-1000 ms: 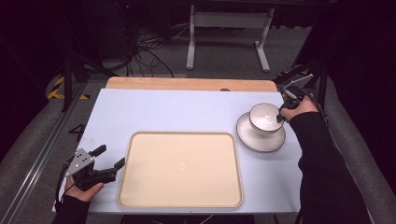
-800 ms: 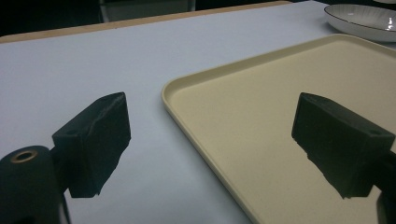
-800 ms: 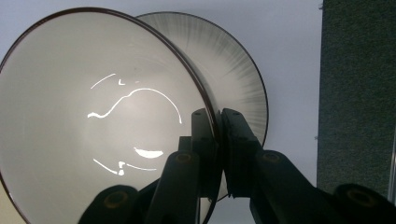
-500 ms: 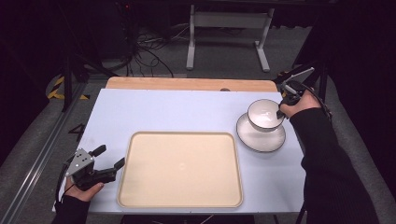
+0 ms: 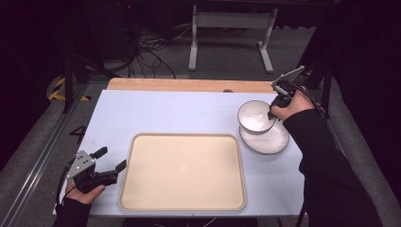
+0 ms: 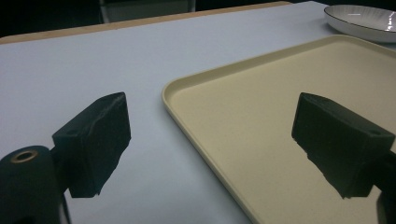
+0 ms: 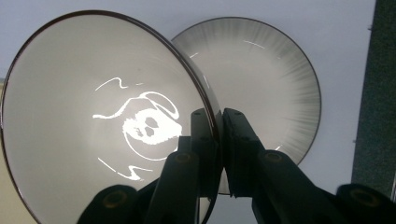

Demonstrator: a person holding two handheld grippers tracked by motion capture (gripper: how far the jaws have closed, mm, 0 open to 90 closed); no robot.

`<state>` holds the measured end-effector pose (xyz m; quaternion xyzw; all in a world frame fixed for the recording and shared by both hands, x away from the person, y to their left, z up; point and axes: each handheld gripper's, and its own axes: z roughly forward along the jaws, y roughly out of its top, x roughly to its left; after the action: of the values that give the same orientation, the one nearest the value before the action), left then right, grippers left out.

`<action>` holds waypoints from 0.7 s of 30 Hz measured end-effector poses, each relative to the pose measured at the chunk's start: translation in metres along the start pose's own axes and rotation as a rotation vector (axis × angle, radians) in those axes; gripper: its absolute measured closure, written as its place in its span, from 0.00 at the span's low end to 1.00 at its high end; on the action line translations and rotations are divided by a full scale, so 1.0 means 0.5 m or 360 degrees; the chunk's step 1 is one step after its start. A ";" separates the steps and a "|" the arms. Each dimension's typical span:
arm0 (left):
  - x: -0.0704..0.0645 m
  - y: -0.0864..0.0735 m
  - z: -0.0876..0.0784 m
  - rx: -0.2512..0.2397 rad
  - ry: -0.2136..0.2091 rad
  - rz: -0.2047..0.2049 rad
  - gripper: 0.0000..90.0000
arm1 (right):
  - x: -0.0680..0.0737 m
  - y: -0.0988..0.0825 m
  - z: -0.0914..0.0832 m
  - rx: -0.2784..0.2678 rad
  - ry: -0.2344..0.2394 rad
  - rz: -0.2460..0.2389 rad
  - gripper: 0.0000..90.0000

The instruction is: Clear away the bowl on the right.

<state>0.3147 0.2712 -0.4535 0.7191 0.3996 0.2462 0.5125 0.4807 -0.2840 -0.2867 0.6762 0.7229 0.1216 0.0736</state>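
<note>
Nearest the person, the left gripper (image 5: 111, 164) rests low at the near left corner of the pale blue desk (image 5: 165, 113), just beside the left rim of the cream rectangular plastic tray (image 5: 182, 203). Its fingers (image 6: 93, 140) stand wide apart with nothing between them; in the left gripper view the tray's rounded corner lies ahead and between them, untouched.

Farther off, on the right side of the desk, the right gripper (image 5: 270, 115) has its fingers (image 7: 203, 140) closed on the rim of the white glazed ceramic bowl with a dark edge (image 5: 255, 116). In the right gripper view one finger sits inside the wall and the other outside, pinching the rim at the side nearest the hand. The bowl is tilted and lifted clear, hanging over the left part of the white round ceramic plate with a dark rim (image 5: 269, 142), which lies flat on the desk beneath and slightly behind it.

Controlling relation: the tray lies to the left of the bowl and nearer the person, with a strip of bare desk between plate and tray. The right hand (image 5: 291, 106) is the one in possession; the left is well apart from the bowl. In my judgement the coming move is a carry leftward and toward the person, then a lowering onto the tray; the one-sided rim grip leaves the bowl liable to swing or slip.
</note>
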 end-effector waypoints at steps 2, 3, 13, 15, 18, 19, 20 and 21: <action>0.000 0.000 0.000 -0.0001 -0.0001 0.0000 0.14 | 0.017 -0.001 -0.003 -0.0002 0.0020 -0.0047 0.92; 0.000 0.000 0.000 -0.0001 -0.0001 0.0000 0.14 | 0.023 -0.002 -0.004 -0.0008 0.0024 -0.0070 0.92; 0.000 0.000 0.000 0.0000 -0.0001 0.0000 0.14 | 0.113 -0.017 -0.020 -0.0050 0.0108 -0.0299 0.92; 0.000 0.000 -0.001 -0.0002 -0.0001 0.0000 0.14 | 0.128 -0.021 -0.024 -0.0061 0.0114 -0.0334 0.92; 0.001 0.000 -0.001 0.0000 0.0001 -0.0001 0.14 | 0.153 -0.030 -0.031 -0.0059 0.0130 -0.0395 0.92; 0.001 0.000 -0.001 0.0000 0.0000 -0.0002 0.14 | 0.160 -0.033 -0.033 -0.0060 0.0142 -0.0418 0.92; 0.001 0.000 -0.001 -0.0001 0.0000 -0.0001 0.14 | 0.168 -0.036 -0.035 -0.0059 0.0154 -0.0437 0.92; 0.001 0.000 -0.001 0.0000 0.0000 0.0001 0.14 | 0.176 -0.038 -0.038 -0.0059 0.0167 -0.0460 0.92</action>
<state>0.3146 0.2716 -0.4533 0.7192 0.3993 0.2463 0.5126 0.4507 -0.1990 -0.2687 0.5562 0.8132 0.1583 0.0651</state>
